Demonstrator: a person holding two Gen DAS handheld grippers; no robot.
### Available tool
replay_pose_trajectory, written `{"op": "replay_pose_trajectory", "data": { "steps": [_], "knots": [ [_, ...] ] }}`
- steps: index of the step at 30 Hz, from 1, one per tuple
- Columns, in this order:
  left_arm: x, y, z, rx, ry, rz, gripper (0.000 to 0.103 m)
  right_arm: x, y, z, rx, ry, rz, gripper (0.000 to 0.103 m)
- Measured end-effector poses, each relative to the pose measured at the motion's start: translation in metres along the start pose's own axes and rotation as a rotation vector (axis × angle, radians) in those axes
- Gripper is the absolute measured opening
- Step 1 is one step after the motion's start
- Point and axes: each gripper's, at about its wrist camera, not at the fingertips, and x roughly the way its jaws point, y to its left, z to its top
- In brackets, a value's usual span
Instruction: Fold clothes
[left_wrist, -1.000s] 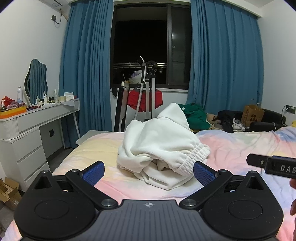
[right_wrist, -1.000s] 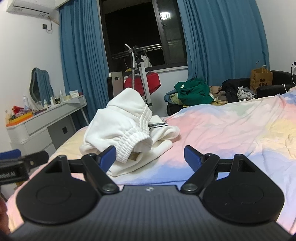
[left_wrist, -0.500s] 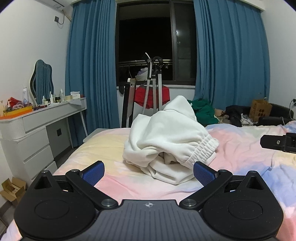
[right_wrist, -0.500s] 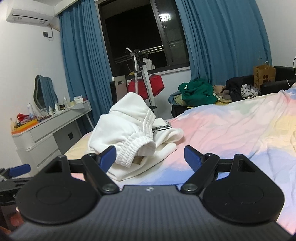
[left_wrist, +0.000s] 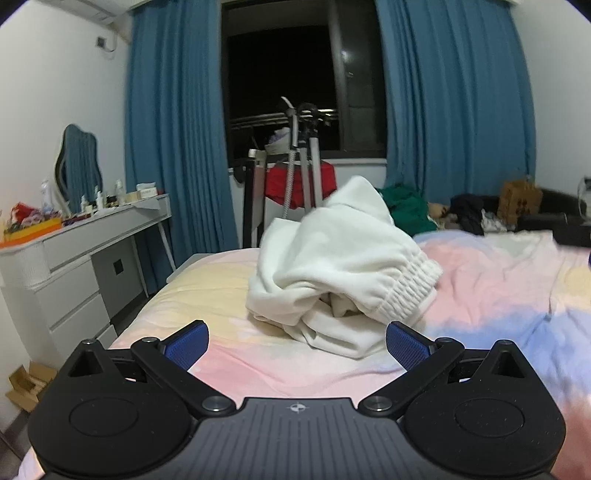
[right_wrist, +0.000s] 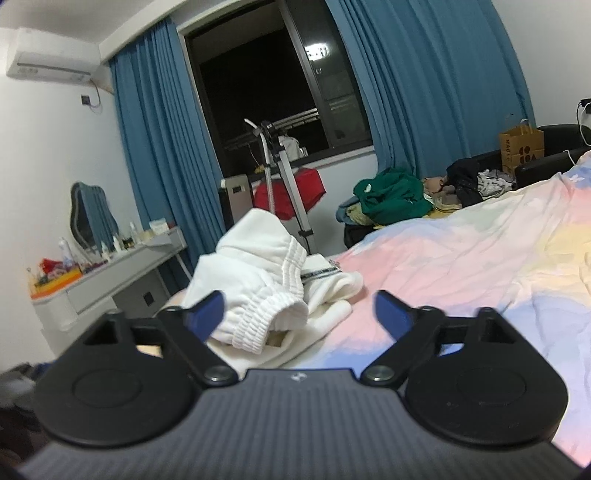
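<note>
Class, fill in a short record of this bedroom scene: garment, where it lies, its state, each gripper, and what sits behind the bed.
garment: white garment with a ribbed elastic cuff
surface: bed with a pastel sheet
state: crumpled heap, not yet folded
left gripper: open, short of the heap, holding nothing
right gripper: jaws opening, nothing gripped
behind the bed: blue curtains, dark window, tripod
at the side: white dresser

White garment (left_wrist: 343, 266): thick matt fleece cloth, ribbed elastic cuff. Bed sheet (left_wrist: 498, 295): smooth, creased pastel cloth. Left tool (left_wrist: 295, 343): matt black plastic, textured blue pads (left_wrist: 186, 345). Curtains (left_wrist: 177, 129): matt cloth.
</note>
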Motion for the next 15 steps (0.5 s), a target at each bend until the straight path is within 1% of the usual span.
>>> {"op": "replay_pose_trajectory", "data": {
  "steps": [3, 6, 9, 12, 15],
  "knots": [
    [0.009, -0.009, -0.001, 0.020, 0.011, -0.012, 0.103, -0.002, -0.004, 0.002, 0.020, -0.010, 0.019, 0.092],
    [0.022, -0.019, 0.000, 0.040, 0.028, -0.013, 0.103, -0.002, -0.008, 0.005, 0.040, -0.012, 0.015, 0.092],
    [0.037, -0.029, 0.001, 0.064, 0.032, -0.009, 0.103, -0.001, -0.013, 0.006, 0.061, 0.005, 0.011, 0.092],
    [0.055, -0.040, 0.003, 0.108, 0.058, -0.024, 0.103, 0.001, -0.013, 0.005, 0.054, 0.026, -0.019, 0.092],
    [0.073, -0.054, 0.003, 0.169, 0.040, -0.003, 0.103, 0.000, -0.014, 0.004, 0.059, 0.033, -0.051, 0.092]
  ]
}}
